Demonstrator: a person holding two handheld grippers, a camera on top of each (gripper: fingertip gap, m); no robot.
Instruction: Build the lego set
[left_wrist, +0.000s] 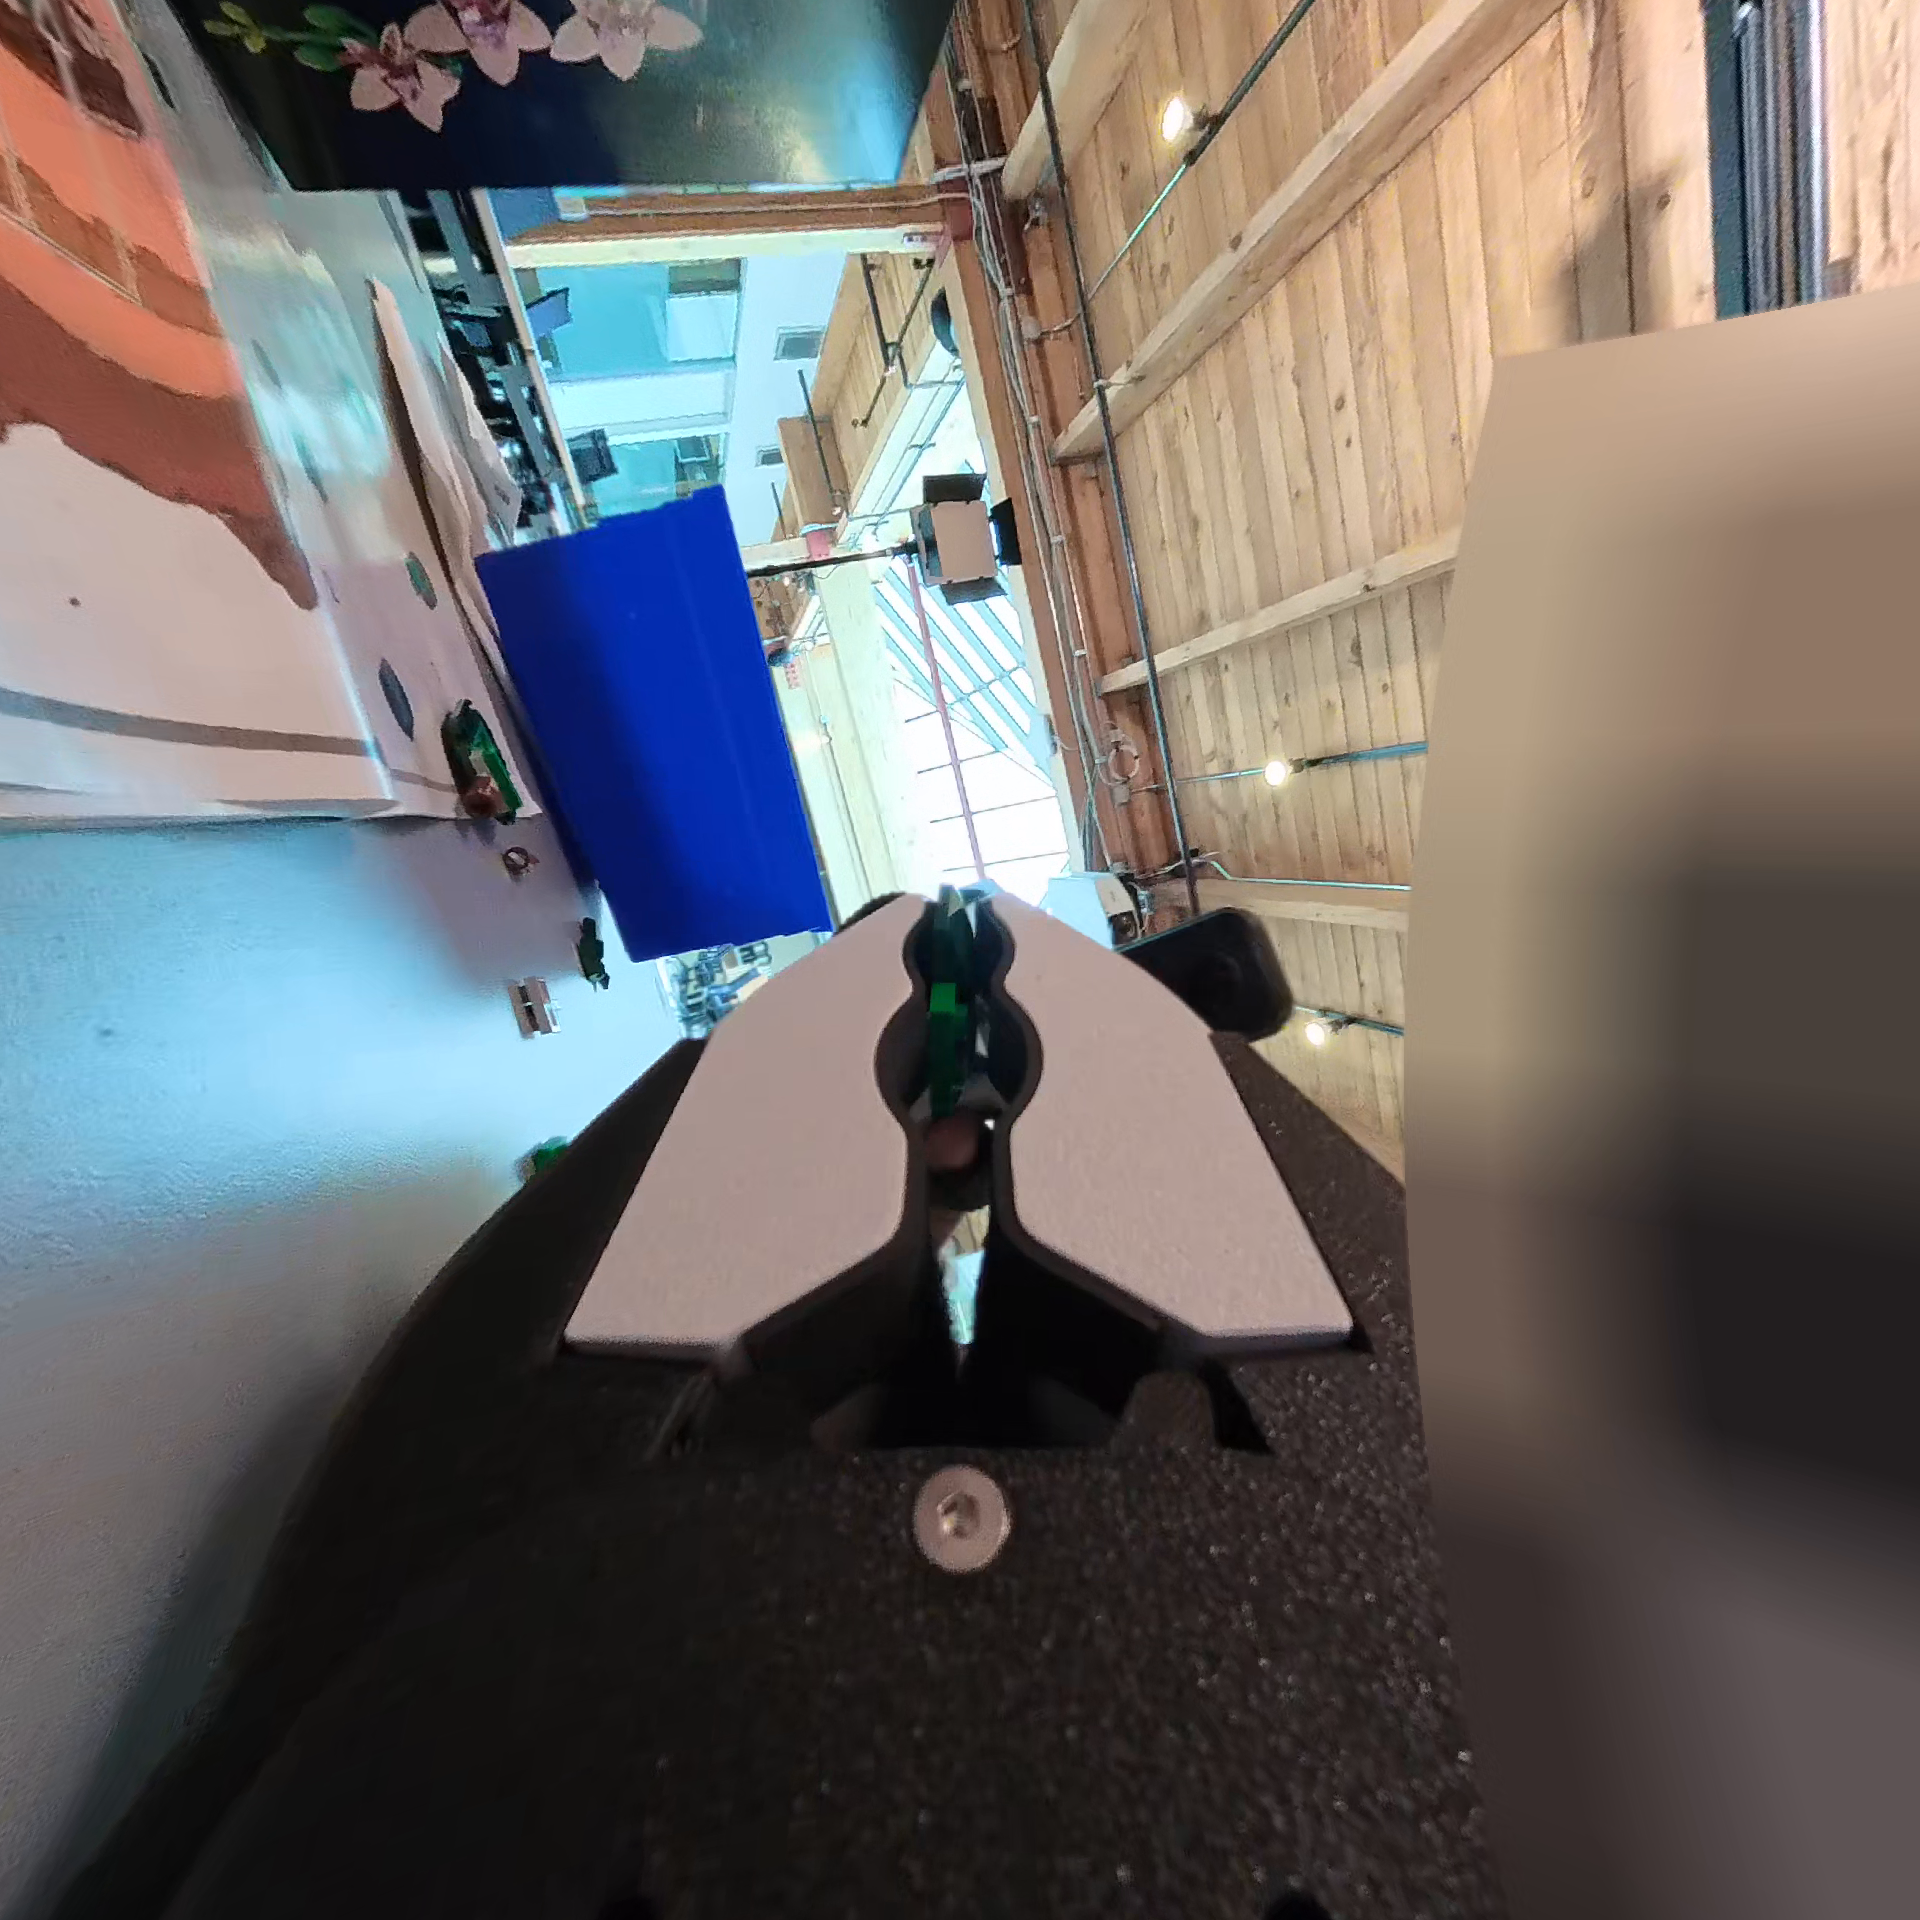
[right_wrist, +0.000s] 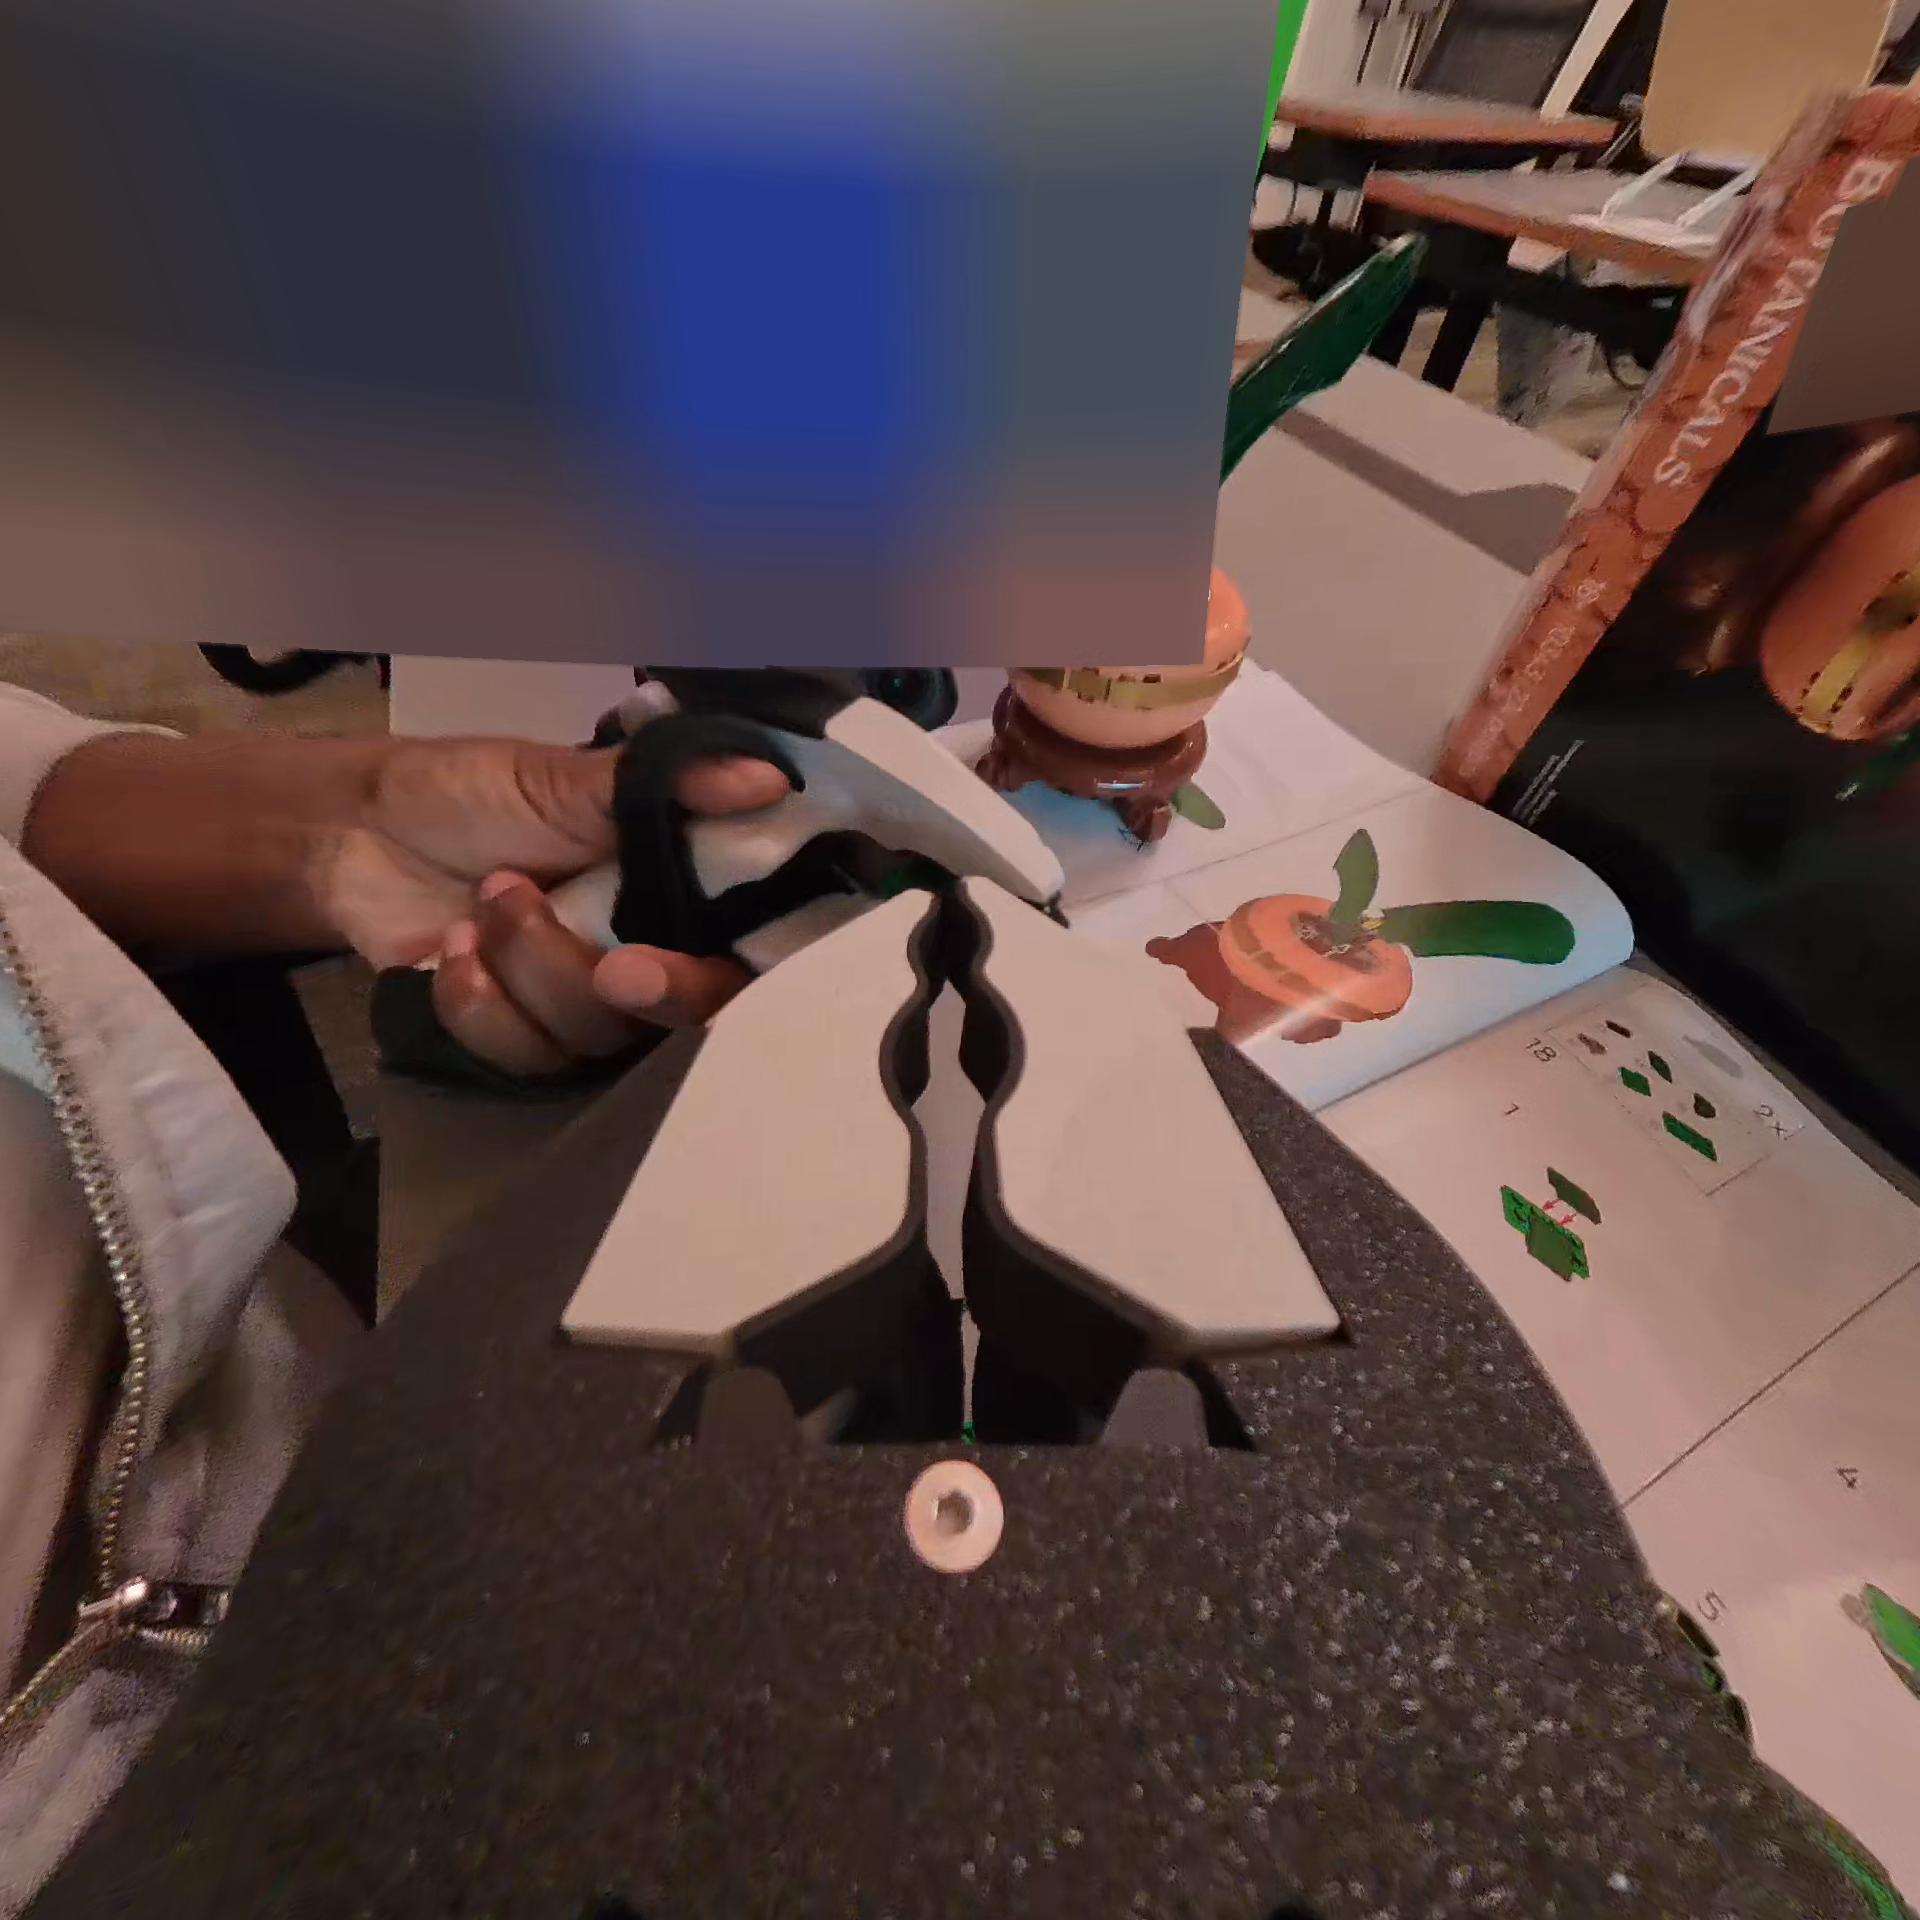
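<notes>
My left gripper (left_wrist: 951, 909) is shut on a thin green lego piece (left_wrist: 943, 1003) that stands on edge between the pads, with a brown bit at its near end. The view is tilted, with the table (left_wrist: 208, 1039) at the left. In the right wrist view a hand (right_wrist: 499, 862) holds the left gripper, and its white finger (right_wrist: 935, 790) points right. My right gripper (right_wrist: 951, 906) is shut, its tips right against the left gripper's fingertips. I see nothing between its pads. A spot of green (right_wrist: 894, 883) shows at the left gripper's jaws.
An orange pot on a brown stand (right_wrist: 1112, 717) sits on the open instruction booklet (right_wrist: 1455, 1195). The set's box (right_wrist: 1714, 675) stands at the right, with a big green leaf (right_wrist: 1320, 343) behind. Loose pieces (left_wrist: 478, 758) (left_wrist: 535, 1006) lie beside a blue box (left_wrist: 644, 717). The tips of both grippers are at nearly the same place.
</notes>
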